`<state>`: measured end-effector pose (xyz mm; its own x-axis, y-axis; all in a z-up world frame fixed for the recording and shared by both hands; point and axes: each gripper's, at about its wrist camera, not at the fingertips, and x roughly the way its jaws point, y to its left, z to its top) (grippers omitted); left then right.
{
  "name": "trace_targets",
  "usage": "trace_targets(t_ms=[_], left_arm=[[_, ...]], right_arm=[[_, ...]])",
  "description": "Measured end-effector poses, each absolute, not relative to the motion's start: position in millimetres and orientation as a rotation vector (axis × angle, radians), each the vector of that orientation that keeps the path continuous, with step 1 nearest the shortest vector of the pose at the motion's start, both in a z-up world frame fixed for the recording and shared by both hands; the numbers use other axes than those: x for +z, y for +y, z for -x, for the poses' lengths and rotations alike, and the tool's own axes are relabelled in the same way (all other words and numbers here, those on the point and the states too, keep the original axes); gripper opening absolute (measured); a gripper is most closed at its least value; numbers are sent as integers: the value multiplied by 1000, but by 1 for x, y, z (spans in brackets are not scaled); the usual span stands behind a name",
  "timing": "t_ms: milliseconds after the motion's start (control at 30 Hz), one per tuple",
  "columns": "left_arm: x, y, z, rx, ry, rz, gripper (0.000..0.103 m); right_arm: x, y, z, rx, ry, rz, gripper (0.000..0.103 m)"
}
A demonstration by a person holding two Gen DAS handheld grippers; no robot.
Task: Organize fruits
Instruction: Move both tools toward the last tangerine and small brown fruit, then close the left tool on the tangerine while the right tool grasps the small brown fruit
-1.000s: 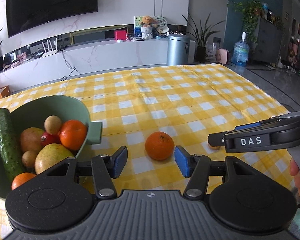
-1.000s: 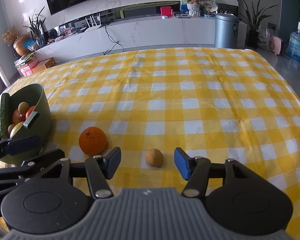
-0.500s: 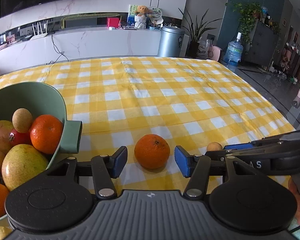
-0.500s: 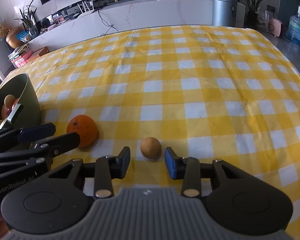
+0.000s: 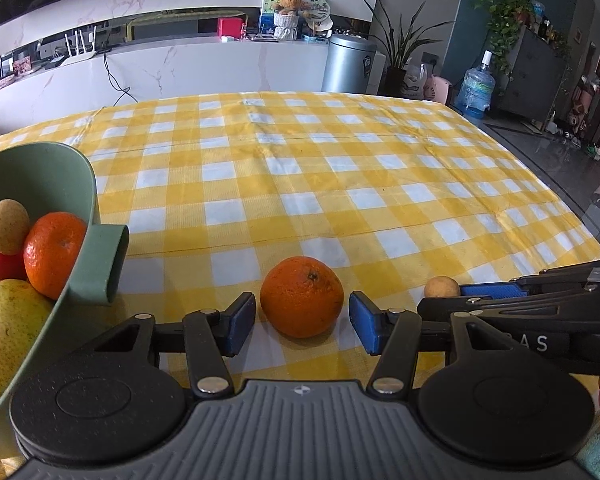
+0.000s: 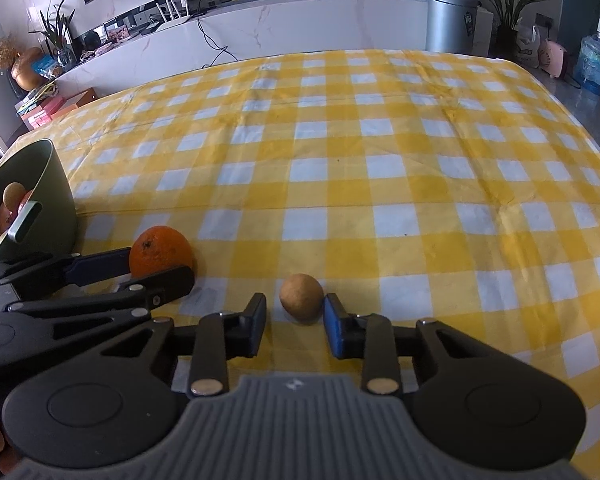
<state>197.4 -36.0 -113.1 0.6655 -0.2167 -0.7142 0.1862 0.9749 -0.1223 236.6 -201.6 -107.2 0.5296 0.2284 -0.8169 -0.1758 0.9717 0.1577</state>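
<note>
both tongs have just been closing: the right tongs narrow around the small brown fruit, the left tongs wide around the orange on the worktop, ready for the green bowl.

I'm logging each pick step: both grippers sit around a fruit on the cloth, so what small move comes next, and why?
Probably finish closing the right gripper: its jaws have just been closing around the small brown fruit, one blue pad near it, a gap at the other. The left gripper stands wider around the orange.
</note>
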Motion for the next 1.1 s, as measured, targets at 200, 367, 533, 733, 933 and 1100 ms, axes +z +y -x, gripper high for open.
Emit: trace_targets(t_ms=[200, 367, 533, 733, 933, 1100], left_arm=[[-114, -37, -197, -235, 808, 37, 52], [-114, -37, -196, -234, 806, 38, 51], [-111, -38, -195, -224, 795, 23, 51], [-101, -41, -188, -232, 775, 18, 51], [-87, -42, -179, -236, 768, 16, 51], [-70, -42, -170, -240, 754, 31, 51]], right_arm=[[-107, -201, -236, 244, 983, -54, 19], [-107, -201, -236, 245, 982, -53, 19], [-106, -202, -235, 241, 971, -54, 19], [-103, -204, -232, 241, 952, -58, 19], [-97, -206, -227, 245, 922, -67, 19], [-91, -204, -221, 264, 890, -52, 19]])
